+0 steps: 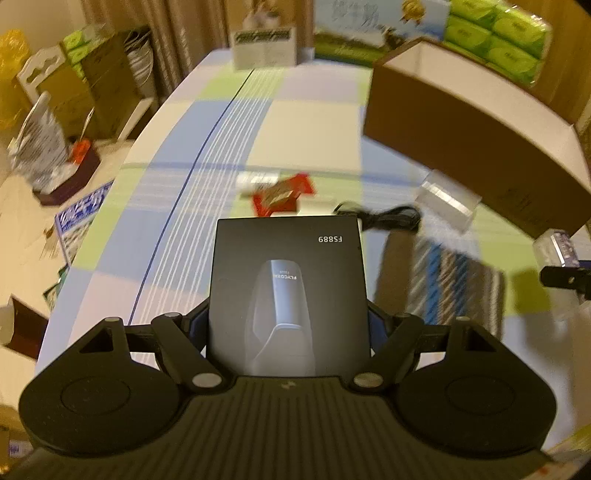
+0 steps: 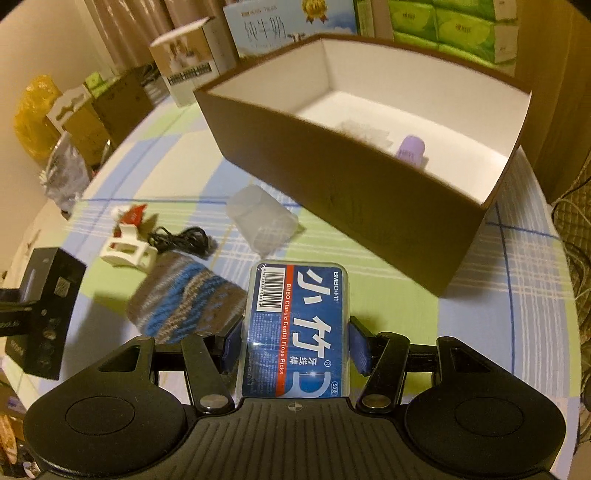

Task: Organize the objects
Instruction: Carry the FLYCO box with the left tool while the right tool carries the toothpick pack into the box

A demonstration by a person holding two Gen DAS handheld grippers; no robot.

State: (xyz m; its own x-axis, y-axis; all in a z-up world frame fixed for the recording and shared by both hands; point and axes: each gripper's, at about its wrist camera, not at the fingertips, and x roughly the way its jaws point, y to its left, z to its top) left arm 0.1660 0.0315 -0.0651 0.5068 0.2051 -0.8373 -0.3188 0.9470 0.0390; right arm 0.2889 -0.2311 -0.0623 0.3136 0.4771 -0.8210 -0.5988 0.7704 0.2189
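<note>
My left gripper is shut on a black box marked FS889, held above the checked tablecloth; the same black box shows at the left of the right wrist view. My right gripper is shut on a blue dental floss pick box, lifted in front of the brown storage box. That storage box is open on top, with a purple cylinder and a pale crumpled item inside. A striped knitted pouch, black cable, clear plastic cup and white-and-red item lie on the table.
The table carries a small carton and a milk carton box at the back. Green tissue packs stack behind the storage box. Cardboard boxes and a yellow bag crowd the floor on the left.
</note>
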